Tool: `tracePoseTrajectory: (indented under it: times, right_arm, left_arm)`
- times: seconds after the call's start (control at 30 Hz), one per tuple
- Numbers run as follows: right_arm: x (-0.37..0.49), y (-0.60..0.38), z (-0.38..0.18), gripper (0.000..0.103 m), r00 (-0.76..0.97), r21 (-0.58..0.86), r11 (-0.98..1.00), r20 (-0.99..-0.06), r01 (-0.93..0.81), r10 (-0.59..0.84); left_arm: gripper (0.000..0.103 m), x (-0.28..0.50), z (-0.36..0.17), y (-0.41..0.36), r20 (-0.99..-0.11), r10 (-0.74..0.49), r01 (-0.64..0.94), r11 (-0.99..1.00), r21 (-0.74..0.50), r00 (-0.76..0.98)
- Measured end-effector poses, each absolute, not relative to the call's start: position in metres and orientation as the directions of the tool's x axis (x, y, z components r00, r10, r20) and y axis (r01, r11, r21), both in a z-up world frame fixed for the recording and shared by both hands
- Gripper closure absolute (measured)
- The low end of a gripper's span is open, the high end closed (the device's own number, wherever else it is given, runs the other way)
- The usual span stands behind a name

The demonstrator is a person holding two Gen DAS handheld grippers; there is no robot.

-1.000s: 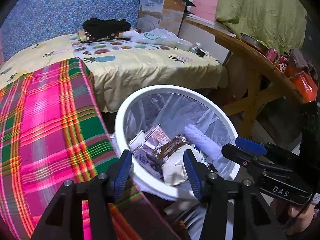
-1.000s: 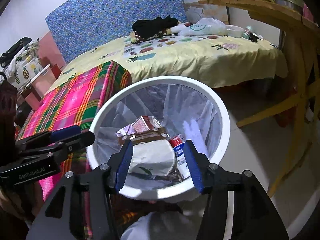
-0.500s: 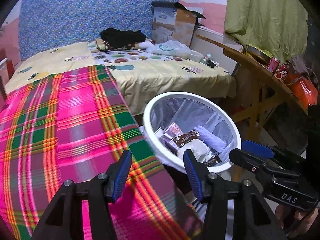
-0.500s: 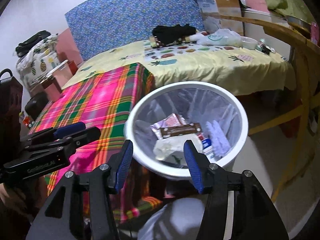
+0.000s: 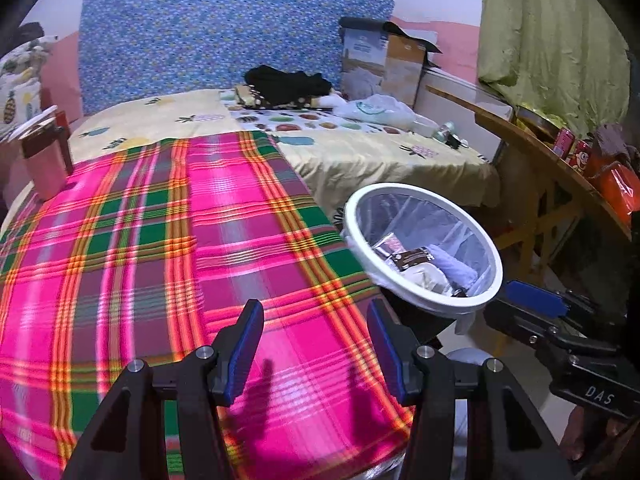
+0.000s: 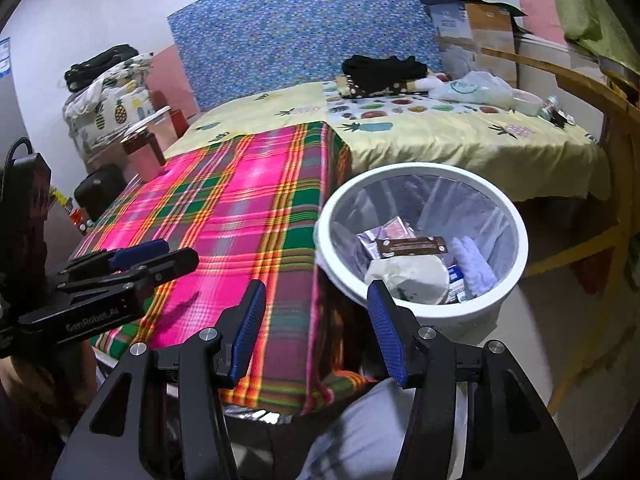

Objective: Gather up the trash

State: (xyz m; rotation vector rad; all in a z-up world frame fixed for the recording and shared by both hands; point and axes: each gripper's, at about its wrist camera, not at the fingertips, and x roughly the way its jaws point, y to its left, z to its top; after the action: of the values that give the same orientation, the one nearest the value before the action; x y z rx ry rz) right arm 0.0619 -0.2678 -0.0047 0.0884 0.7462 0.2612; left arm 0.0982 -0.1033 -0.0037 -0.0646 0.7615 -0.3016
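Observation:
A white round trash bin [image 5: 476,304] [image 6: 516,216] with a clear liner stands on the floor by the bed's right side. It holds wrappers, a brown bar wrapper [image 6: 410,246], crumpled white paper [image 6: 408,278] and a pale purple item [image 6: 472,260]. My left gripper [image 5: 314,330] is open and empty above the pink plaid cloth [image 5: 180,248], left of the bin. My right gripper [image 6: 316,312] is open and empty, near the bin's near-left rim and the cloth's edge. Each gripper shows in the other's view: the right one [image 5: 560,320], the left one [image 6: 120,264].
The plaid cloth [image 6: 240,208] covers a bed with a yellow pineapple sheet [image 5: 360,152]. At the bed's far end lie black clothes [image 5: 288,82], a plastic bag [image 5: 380,110] and a cardboard box [image 5: 384,64]. A wooden table [image 5: 560,176] with cans stands to the right.
Both grippers have pulled back and up from the bin and swung left. The left one now looks over the plaid cloth. The bin appears smaller and further right.

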Motion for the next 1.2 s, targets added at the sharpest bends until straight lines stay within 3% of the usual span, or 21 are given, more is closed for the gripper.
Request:
tracePoseTrajectory:
  times: [1.2]
  right_arm:
    - [0.033,-0.243,0.000,0.049,0.708,0.151,0.954,-0.642,-0.259,0.294]
  left_arm:
    - [0.049,0.038,0.006,-0.067,-0.650,-0.148,0.128,0.989,-0.079,0.745]
